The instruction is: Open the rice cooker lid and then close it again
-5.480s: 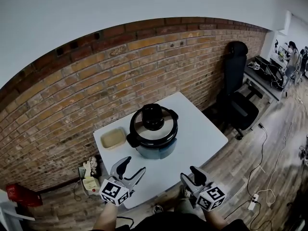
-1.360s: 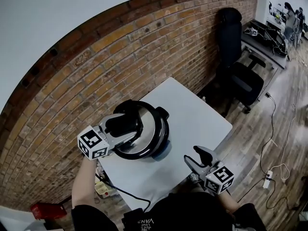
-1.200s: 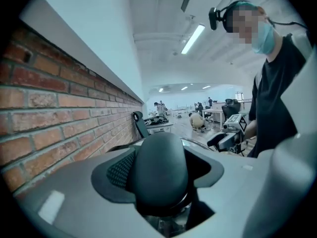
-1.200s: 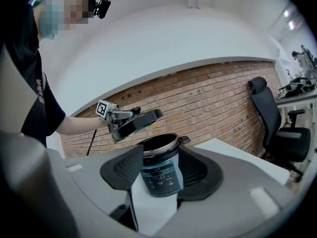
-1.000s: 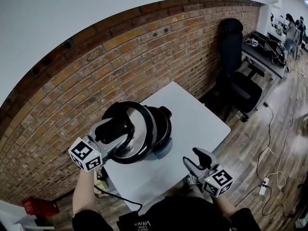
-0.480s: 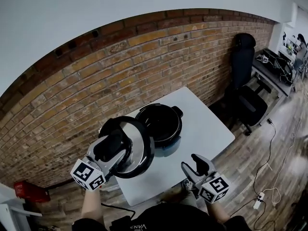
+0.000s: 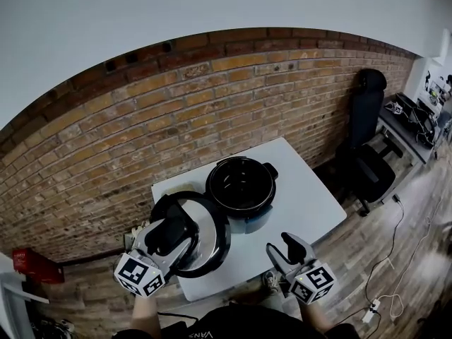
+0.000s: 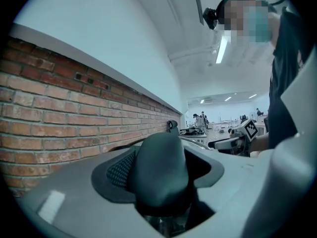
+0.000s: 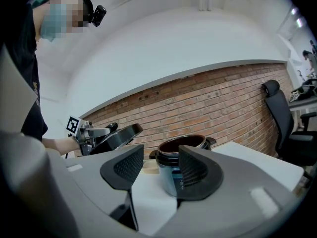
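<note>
The rice cooker (image 7: 241, 187) stands uncovered on the white table (image 7: 304, 198), its dark inner pot showing. Its round steel lid (image 7: 210, 233) hangs tilted to the cooker's left, over the table's front-left corner. My left gripper (image 7: 173, 233) is shut on the lid's black knob (image 8: 161, 175), which fills the space between the jaws. In the right gripper view the cooker (image 9: 182, 158) sits straight ahead and the lid (image 9: 119, 135) is at the left. My right gripper (image 7: 289, 251) is open and holds nothing, in front of the table's near edge.
A brick wall (image 7: 176, 111) runs behind the table. A black office chair (image 7: 367, 147) stands to the right on the wooden floor. A beige dish (image 9: 148, 165) lies on the table beside the cooker. A red box (image 7: 28, 265) sits on the floor at the far left.
The lid, held by my left gripper, has swung off the cooker to the left and sunk toward the table's front-left corner, leaving the pot uncovered. My right gripper has barely shifted.
</note>
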{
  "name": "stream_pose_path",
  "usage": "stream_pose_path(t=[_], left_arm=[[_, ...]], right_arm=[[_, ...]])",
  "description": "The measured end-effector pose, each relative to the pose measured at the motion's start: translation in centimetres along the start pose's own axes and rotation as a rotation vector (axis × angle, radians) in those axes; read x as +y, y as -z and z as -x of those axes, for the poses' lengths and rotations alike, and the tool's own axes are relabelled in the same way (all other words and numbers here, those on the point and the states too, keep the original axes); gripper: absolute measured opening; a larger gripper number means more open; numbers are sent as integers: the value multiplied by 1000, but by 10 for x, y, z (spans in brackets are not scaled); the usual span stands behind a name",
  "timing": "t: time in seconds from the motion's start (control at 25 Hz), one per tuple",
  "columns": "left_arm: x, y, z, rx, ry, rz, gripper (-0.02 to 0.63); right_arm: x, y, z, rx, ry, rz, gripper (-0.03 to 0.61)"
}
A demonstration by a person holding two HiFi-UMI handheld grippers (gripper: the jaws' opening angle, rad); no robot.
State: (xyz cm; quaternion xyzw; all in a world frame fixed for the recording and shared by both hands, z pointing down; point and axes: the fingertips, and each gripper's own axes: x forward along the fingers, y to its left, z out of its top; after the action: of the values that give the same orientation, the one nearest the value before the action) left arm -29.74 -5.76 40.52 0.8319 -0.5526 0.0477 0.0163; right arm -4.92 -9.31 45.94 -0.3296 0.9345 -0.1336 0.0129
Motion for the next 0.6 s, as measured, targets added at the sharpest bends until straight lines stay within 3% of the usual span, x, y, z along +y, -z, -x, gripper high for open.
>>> stream_pose_path(t=[0.28,0.6], left_arm=[[0,6,-2,2,-31,50,301],[-4,-1,-43,20,15,-2,301]], right_arm=[[-4,-2,-7,11,-19,0,213],[-29,-11,-8,4,-13,-7,213]])
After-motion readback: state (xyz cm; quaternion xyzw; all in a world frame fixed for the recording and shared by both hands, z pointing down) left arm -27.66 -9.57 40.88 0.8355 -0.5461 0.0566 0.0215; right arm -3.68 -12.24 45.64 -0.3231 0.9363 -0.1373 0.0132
